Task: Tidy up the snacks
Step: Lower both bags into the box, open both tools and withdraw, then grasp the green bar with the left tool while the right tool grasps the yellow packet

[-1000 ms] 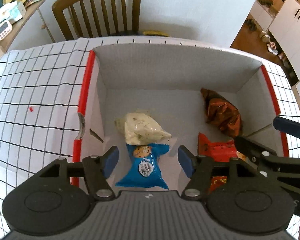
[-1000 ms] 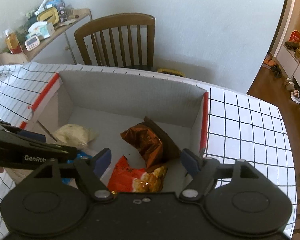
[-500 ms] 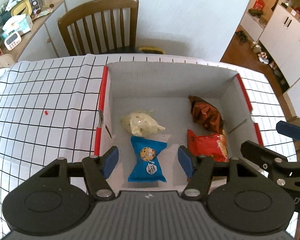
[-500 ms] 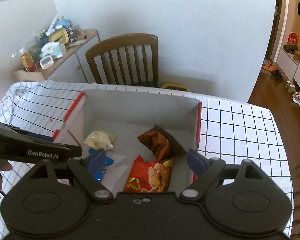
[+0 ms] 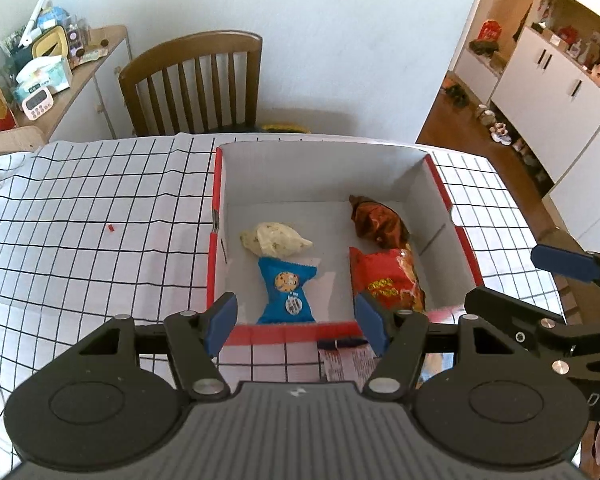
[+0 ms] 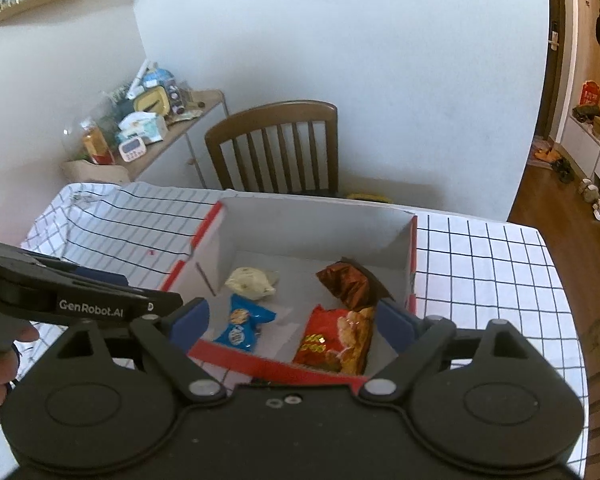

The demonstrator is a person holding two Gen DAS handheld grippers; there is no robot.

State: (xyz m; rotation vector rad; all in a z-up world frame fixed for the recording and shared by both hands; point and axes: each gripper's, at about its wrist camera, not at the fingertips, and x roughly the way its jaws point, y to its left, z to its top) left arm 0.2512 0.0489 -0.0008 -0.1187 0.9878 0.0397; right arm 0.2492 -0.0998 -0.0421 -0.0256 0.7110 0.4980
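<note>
Your four snacks are all sitting in the box in the middle of both frames: the pale bag and the blue cookie pack down the left half, the brown bag and the red chip bag down the right, the last two touching. Neat enough, two and two.

Your left gripper at the bottom of its view is about half open with nothing in it, hanging over the near red rim. Your right gripper is wider, its jaws have just been opening, and there's nothing between them either; the chip bag just shows through the gap.

So I'd say you're between steps, everything dropped off, both hands clear of the box. There's some printed thing on the checked cloth just under the near rim, lower centre of the left view. Might be another packet, hard to tell with the gripper half covering it. If it is, that's your next grab; otherwise you're probably done.
</note>
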